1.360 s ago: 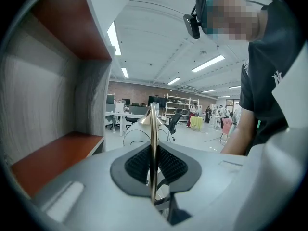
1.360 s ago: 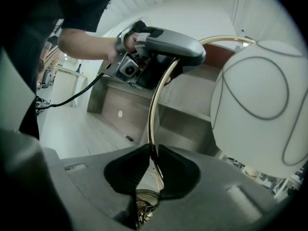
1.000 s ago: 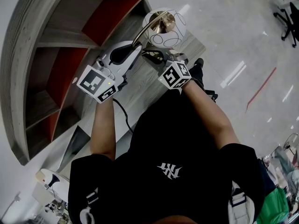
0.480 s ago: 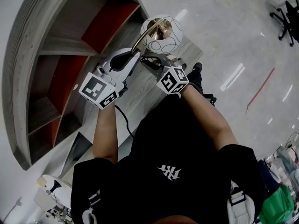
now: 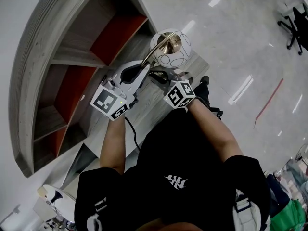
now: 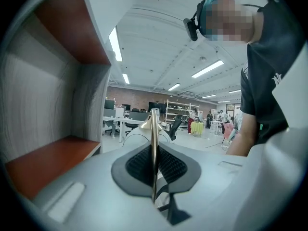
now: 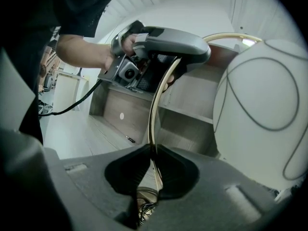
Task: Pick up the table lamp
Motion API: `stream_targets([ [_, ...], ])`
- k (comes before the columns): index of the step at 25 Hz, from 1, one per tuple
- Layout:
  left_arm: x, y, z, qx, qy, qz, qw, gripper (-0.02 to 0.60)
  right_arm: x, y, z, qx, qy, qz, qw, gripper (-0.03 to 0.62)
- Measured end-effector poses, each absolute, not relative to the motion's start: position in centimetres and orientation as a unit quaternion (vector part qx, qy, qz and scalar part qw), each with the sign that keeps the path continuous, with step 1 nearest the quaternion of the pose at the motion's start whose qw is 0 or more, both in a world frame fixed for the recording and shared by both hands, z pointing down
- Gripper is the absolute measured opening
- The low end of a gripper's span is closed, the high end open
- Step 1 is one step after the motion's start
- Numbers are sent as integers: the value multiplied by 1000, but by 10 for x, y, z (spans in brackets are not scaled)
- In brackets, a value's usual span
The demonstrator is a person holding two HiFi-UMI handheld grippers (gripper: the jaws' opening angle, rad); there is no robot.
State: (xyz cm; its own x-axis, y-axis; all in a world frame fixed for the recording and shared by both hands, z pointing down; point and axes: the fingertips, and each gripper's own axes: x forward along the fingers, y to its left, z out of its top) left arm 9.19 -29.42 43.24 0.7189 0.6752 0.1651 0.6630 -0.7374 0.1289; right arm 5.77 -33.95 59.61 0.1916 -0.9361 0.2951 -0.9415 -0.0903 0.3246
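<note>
The table lamp has a white globe shade (image 5: 172,49) with thin wire lines and a curved brass stem (image 5: 153,57). It is held in front of the shelf unit. My left gripper (image 5: 139,72) is shut on the upper stem (image 6: 154,148), with the globe (image 6: 138,134) just beyond the jaws. My right gripper (image 5: 163,78) grips the stem (image 7: 157,105) lower down, near the lamp's base (image 7: 144,203). Its jaws have just been closing, with the stem between the pads. In the right gripper view the globe (image 7: 262,105) fills the right side and the left gripper (image 7: 175,44) shows above.
A curved grey shelf unit (image 5: 72,66) with red back panels stands at the left, close behind the lamp. A black cable (image 5: 131,129) trails from the left gripper. Glossy floor (image 5: 231,42) lies to the right, with an office chair (image 5: 293,18) far off.
The head view has shifted slightly, so hands and lamp sit a little lower and to the right in it. Both grippers keep their places on the stem.
</note>
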Motion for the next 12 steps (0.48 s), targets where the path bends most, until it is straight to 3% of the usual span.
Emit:
stream_targets([
  [12, 89, -297, 415, 932, 351, 76, 53, 17, 51, -342, 581, 733, -639, -15, 234, 40],
])
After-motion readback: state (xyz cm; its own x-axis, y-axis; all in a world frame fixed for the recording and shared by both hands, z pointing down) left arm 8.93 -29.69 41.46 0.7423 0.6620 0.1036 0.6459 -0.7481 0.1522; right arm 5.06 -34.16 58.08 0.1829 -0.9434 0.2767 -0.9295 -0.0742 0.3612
